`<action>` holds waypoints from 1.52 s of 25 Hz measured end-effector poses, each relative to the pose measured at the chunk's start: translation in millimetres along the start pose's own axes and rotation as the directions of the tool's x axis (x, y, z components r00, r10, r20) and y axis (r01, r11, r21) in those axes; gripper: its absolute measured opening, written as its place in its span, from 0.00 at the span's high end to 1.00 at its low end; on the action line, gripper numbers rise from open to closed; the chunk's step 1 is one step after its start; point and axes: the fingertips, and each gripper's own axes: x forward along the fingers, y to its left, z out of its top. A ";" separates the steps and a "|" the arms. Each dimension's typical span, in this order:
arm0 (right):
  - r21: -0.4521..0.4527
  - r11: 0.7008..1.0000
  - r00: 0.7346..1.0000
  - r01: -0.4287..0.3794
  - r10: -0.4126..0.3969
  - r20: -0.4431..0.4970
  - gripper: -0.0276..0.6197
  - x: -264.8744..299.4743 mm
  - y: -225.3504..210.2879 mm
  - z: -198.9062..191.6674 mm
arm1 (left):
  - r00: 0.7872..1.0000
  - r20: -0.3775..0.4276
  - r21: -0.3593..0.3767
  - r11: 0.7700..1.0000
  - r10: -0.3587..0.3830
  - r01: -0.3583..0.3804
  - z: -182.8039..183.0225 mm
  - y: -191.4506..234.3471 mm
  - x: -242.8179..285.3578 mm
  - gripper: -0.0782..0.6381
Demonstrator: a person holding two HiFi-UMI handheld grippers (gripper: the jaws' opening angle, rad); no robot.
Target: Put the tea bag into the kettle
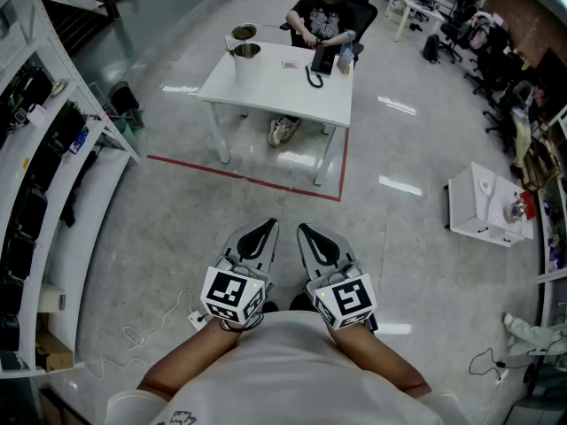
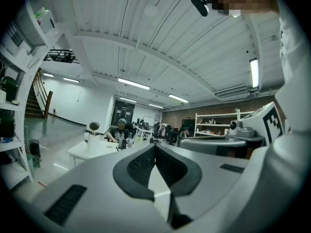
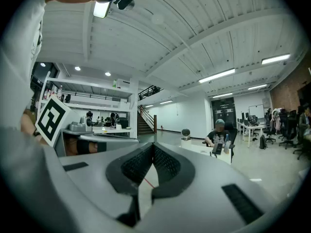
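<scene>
White kettle (image 1: 246,67), lid raised, stands on the white table (image 1: 283,96).

Glossy floor (image 1: 177,228), matt white table (image 1: 285,94)

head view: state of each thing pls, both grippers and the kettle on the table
left gripper: shut, empty, held near the body
right gripper: shut, empty, held near the body
kettle: upright on the table
lid: swung open

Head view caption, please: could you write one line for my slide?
Shut and empty, the left gripper and right gripper face a far table with a kettle and seated person.
</scene>
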 end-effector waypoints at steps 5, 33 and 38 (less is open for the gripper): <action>0.002 1.000 1.000 -0.008 0.008 -0.004 0.94 3.7 -8.7 -3.2 | 1.000 0.003 -0.003 1.000 0.003 -0.003 -0.9 2.3 9.7 0.88; 0.063 0.993 0.995 -0.098 0.100 -0.018 0.94 57.6 -244.3 -16.6 | 0.997 0.010 -0.019 0.997 0.079 -0.078 0.9 8.2 239.0 0.88; 0.073 0.991 0.993 -0.111 0.114 -0.024 0.94 82.9 -263.0 -20.6 | 0.998 -0.007 -0.048 0.997 0.067 -0.068 -3.7 25.1 270.1 0.88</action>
